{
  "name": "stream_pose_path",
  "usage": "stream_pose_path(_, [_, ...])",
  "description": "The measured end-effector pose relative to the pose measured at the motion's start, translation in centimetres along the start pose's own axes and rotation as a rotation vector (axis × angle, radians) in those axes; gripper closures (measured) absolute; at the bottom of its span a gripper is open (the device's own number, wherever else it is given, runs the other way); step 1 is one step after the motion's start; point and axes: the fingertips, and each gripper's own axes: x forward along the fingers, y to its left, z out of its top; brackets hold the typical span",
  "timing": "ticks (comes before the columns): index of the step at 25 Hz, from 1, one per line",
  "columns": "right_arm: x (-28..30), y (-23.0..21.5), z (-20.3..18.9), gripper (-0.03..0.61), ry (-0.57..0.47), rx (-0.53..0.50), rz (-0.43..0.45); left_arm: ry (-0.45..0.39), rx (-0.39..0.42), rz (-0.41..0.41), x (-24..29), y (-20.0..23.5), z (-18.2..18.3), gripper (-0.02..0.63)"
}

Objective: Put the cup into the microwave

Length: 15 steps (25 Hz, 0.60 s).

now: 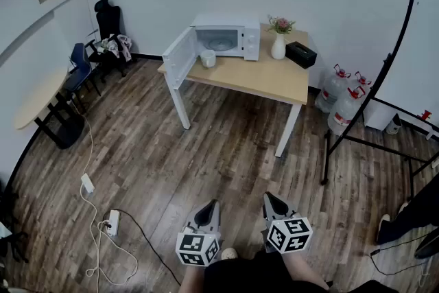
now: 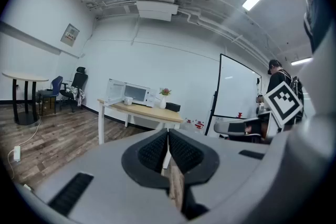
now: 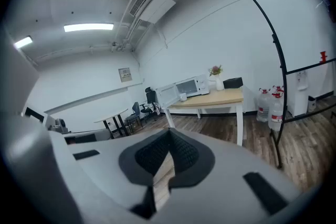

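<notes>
Both tools are held low near the body, pointing slightly downward toward the room. The left tool has its pads pressed together with nothing between them. The right tool is likewise fully closed and empty. A wide stretch of wooden floor separates the tools from the counter.

Step in hand, as judged: approach, with no grasp begun. The next move calls for closing the distance to the counter, then opening one tool around the cup.

The cup stands upright on the counter, just in front of the microwave cavity and beside its open door. It appears small and pale; any handle is too small to make out.
</notes>
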Motion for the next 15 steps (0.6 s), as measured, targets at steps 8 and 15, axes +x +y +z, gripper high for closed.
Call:
stream_pose_path(8, [1.7,0.9,-0.5,0.584,-0.003,0.039,-0.014,0.007,-0.007,0.008,-0.2,1.8,-0.3,0.603])
stream_pose_path(15, [2.7,1.9,-0.6,0.584,0.008,0.017,-0.007,0.014,-0.009,0.024,-0.8,3.0,-0.5,0.603])
